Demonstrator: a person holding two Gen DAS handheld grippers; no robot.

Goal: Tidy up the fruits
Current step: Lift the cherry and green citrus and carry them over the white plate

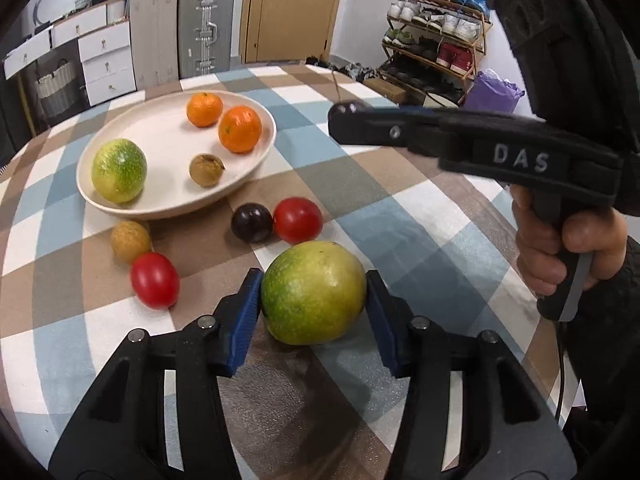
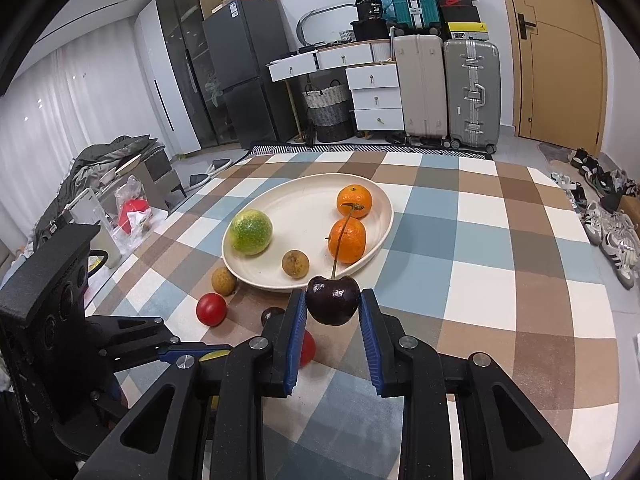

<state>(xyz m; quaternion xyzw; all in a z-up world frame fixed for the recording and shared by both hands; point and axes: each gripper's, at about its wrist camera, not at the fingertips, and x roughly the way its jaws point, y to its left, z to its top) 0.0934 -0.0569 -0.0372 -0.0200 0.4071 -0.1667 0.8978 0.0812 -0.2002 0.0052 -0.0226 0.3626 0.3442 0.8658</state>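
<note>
Left claw (image 1: 314, 300) low over checkered worktop (image 1: 400, 216), pointing forward toward plate, blue pads (image 1: 246, 312) pressed on both sides of large green-yellow fruit (image 1: 314, 292) resting on cloth; closed on it. Right claw (image 2: 333, 312) held higher, level, reaching across from the right, hand (image 1: 560, 248) wrapped round pistol grip; pads pinched on dark cherry (image 2: 333, 300), stem up, clear of worktop. White plate (image 1: 248, 160) beyond, holding two oranges (image 1: 239, 129), one green fruit (image 1: 119, 170), one brown longan (image 1: 206, 170). Loose beside plate rim: another longan (image 1: 131, 241), two red tomatoes (image 1: 155, 280), second dark cherry (image 1: 252, 223) touching farther tomato (image 1: 298, 220).
</note>
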